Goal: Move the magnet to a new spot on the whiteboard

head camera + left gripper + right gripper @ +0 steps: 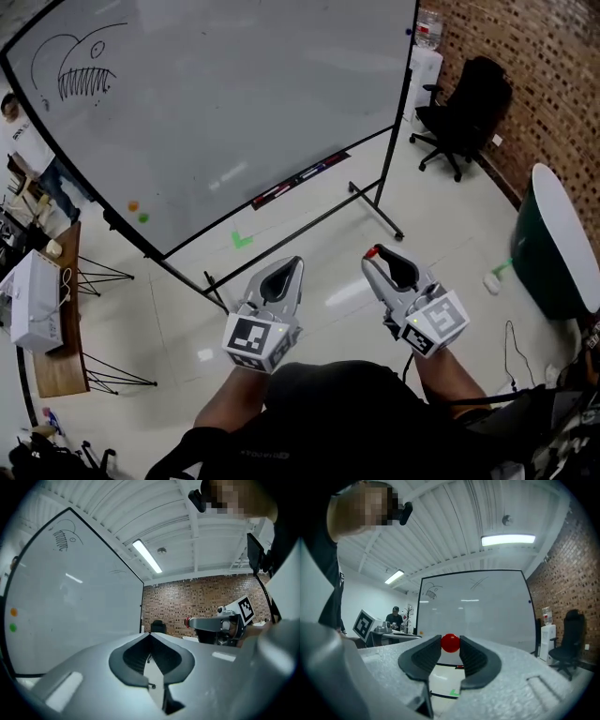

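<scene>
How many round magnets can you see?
3: a red magnet pinched in the right gripper, and an orange magnet and a green magnet low on the whiteboard's left side. A dark dot on its right edge might be another.

One whiteboard (234,103), two grippers (286,267) (378,259), three magnets (red magnet (450,643), orange magnet (133,205), green magnet (142,217)), one chair (464,103), one person (23,141).
</scene>
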